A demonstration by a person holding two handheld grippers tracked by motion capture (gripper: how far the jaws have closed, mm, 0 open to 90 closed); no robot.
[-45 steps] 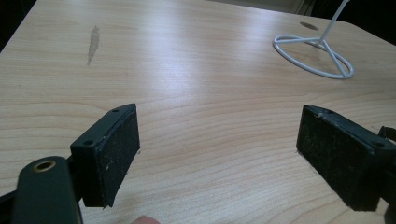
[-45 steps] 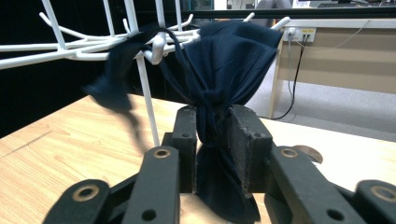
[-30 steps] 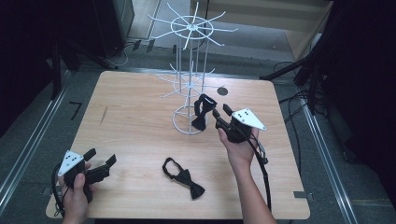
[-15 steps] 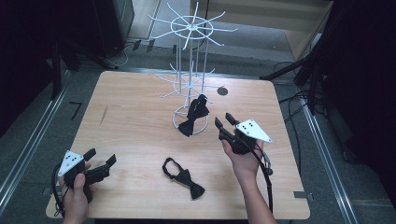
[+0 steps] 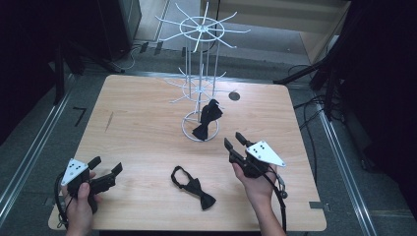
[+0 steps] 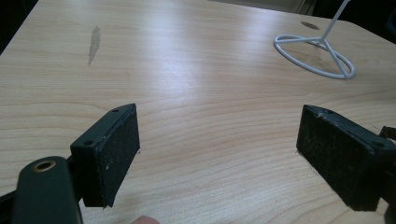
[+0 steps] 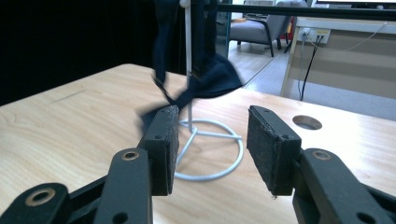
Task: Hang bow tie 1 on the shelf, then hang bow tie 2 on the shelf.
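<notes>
Your left tongs (image 5: 104, 168) gaped, empty | right tongs (image 5: 234, 141) released, near rack (image 5: 201, 81) | pale wood surface (image 5: 142, 123): one bow tie (image 5: 194, 187) lay near, one (image 5: 208, 119) hung | dark room, grey floor (image 5: 34, 147)

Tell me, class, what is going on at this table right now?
A person holds a gripper in each hand at a wooden table. One black bow tie hangs on the white wire rack. A second bow tie lies flat on the table near the front edge. The right gripper sits just short of the rack, jaws open and empty. The left gripper rests near the front left corner, jaws also open.
</notes>
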